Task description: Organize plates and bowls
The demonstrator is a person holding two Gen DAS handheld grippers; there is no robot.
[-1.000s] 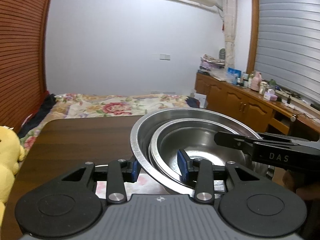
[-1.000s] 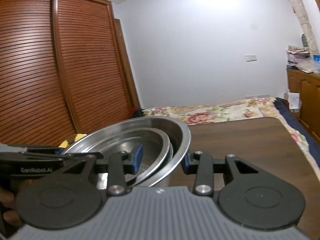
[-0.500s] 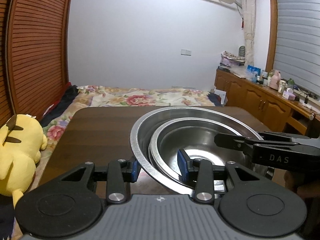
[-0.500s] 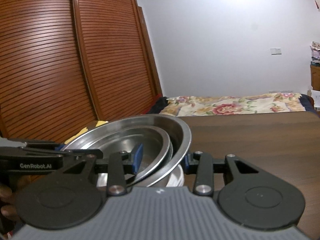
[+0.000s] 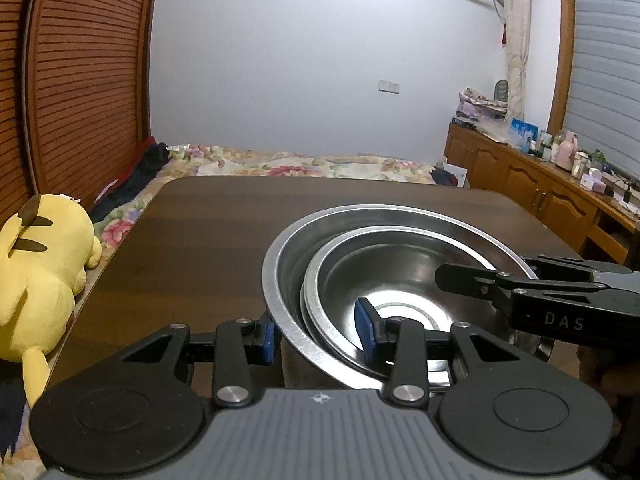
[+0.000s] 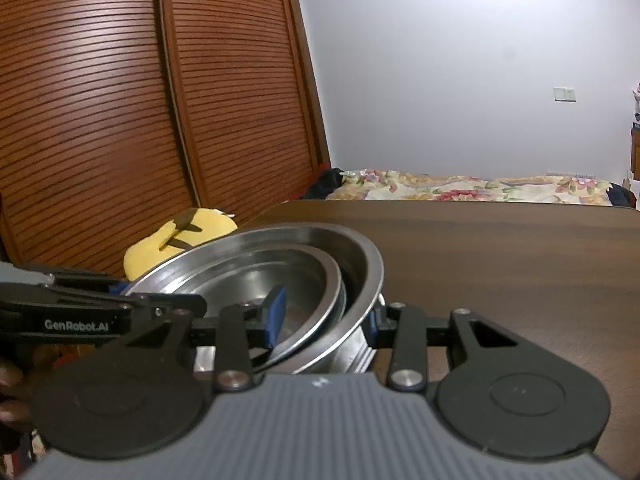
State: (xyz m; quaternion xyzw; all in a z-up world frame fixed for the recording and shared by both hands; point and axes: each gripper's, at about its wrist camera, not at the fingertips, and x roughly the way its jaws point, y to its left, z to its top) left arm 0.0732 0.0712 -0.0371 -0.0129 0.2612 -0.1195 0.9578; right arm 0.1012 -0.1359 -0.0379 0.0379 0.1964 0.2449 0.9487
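Two nested steel bowls are held between my grippers, low over the dark wooden table (image 5: 192,240); I cannot tell whether they touch it. The large outer bowl (image 5: 280,256) (image 6: 366,264) holds a smaller inner bowl (image 5: 404,272) (image 6: 288,276). My left gripper (image 5: 316,336) is shut on the stack's left edge, one blue pad outside the wall and one inside the inner bowl. My right gripper (image 6: 324,318) is shut on the opposite edge in the same way. Each gripper also shows from the side in the other's view: the right gripper (image 5: 460,280) and the left gripper (image 6: 188,304).
A yellow plush toy (image 5: 40,276) (image 6: 180,236) lies beside the table's left edge. Beyond the table's far edge is a bed with a floral cover (image 5: 300,164). Slatted wooden wardrobe doors (image 6: 120,120) stand at the left, and a cluttered wooden cabinet (image 5: 560,196) at the right.
Both grippers have carried the bowls along and downward, tipping forward. More of the table top fills both views and the plush toy has come into view. Both grips look unchanged.
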